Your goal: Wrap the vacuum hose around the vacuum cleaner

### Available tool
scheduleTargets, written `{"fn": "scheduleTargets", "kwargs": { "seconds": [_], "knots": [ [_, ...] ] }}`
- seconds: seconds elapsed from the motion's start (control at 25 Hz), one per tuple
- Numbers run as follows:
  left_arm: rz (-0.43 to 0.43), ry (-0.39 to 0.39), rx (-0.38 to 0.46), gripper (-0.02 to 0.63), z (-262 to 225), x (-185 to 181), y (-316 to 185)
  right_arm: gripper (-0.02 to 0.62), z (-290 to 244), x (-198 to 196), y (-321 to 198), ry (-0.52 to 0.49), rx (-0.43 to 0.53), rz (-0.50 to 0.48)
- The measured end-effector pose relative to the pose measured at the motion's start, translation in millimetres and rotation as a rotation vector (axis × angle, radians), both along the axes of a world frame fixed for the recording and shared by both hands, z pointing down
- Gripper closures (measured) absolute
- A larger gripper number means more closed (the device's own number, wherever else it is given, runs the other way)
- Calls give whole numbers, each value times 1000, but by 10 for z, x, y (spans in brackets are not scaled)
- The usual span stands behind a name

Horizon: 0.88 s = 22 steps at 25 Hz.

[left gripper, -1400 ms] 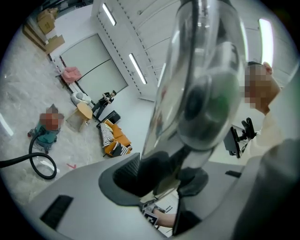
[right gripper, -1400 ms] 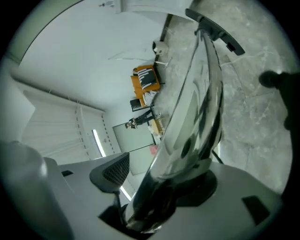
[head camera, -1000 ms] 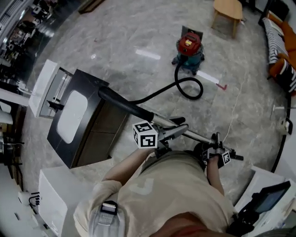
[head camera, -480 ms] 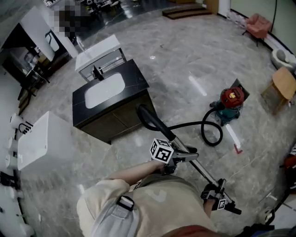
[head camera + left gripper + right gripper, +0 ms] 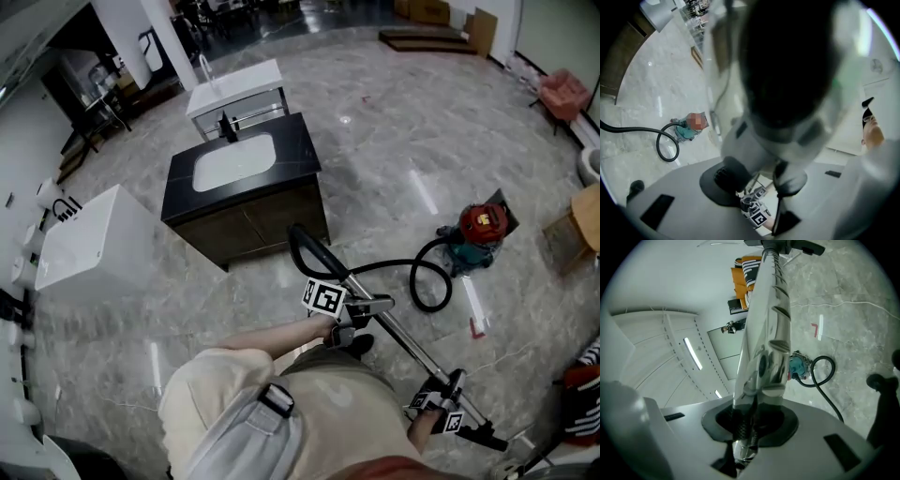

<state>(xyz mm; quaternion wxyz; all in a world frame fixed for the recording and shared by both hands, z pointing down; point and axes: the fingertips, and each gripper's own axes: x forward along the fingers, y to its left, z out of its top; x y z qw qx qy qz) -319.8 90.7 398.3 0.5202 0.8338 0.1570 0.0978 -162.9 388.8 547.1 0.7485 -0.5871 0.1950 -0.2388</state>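
The left gripper, held level, has its jaws clamped across the upper wand just below the black bent grip. The wand's long axis runs down-right to the right gripper, also level, whose jaws have just been closing and pinch the metal tube between them. The hose trails right from the bent grip, loops once and joins the vacuum cleaner, which stands well apart from both grippers.

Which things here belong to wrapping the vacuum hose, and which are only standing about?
For the job: vacuum cleaner, black hose, metal wand.
Standing about: black vanity cabinet, white basin unit, wooden stool, pink chair.
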Motion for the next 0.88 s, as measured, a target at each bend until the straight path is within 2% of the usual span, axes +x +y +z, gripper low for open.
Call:
{"fn": "scheduleTargets", "kwargs": {
  "seconds": [0.12,0.32,0.36,0.44,0.48,0.52,0.6,0.68,0.88],
  "knots": [
    [-44,-11,-22,439,100,223,-144,517,13,189,12,-4,-36,-5],
    [-68,-15,-80,439,385,628,-244,517,166,483,173,-37,-122,-2],
    [-87,-28,-125,439,481,709,-300,517,254,615,156,-25,-139,-14],
    [-170,-101,-288,439,675,830,-527,517,474,940,4,25,-164,-51],
    [-213,-128,-327,439,739,870,-695,517,528,1058,-104,38,-173,-64],
    [-240,-128,-309,439,766,915,-859,518,499,1120,-204,31,-186,-70],
    [-247,-46,-247,439,704,1064,-1015,518,249,1144,-327,-15,-223,-73],
    [-244,32,-272,439,646,1209,-993,518,33,1171,-347,-42,-256,-79],
    [-313,79,-353,451,588,1526,-1233,518,-239,1576,-629,-35,-294,-129]
  ]
}}
